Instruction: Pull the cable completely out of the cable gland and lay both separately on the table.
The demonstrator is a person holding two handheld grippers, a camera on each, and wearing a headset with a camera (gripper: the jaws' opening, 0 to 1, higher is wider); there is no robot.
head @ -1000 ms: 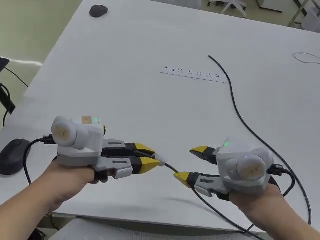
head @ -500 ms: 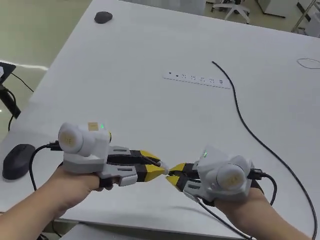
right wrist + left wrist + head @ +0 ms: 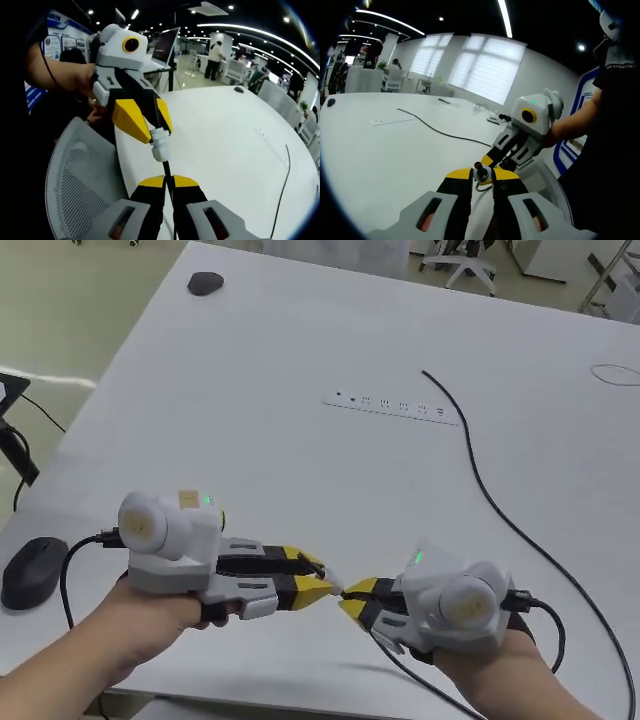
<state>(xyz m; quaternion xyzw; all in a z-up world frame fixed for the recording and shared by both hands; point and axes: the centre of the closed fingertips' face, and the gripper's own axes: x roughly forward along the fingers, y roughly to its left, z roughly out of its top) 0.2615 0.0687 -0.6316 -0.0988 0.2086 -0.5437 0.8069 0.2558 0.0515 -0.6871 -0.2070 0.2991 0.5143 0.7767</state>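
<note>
My left gripper (image 3: 318, 579) and right gripper (image 3: 168, 179) are held tip to tip, just above the near edge of the white table (image 3: 250, 420). In the right gripper view, the left gripper's yellow jaws are closed on the small white cable gland (image 3: 159, 144), pinching it by its upper end so that the body hangs out below the tips. A thin black cable (image 3: 165, 169) runs out of the gland's lower end straight into my right gripper, whose jaws are pressed together on it just beside the gland. Cable and gland are both off the table, carried between the two grippers, and the cable is still threaded in the gland. In the head view the rest of the cable trails down from under the right gripper toward the table's front edge. Further back on the table lies a white power strip (image 3: 392, 407), with its black cord (image 3: 497, 505) curving away toward the right. One dark mouse (image 3: 205, 283) sits at the far corner. Another mouse (image 3: 30, 572) lies near my left hand (image 3: 150, 615). A grey mesh chair back (image 3: 75, 175) stands just below the table edge.
</note>
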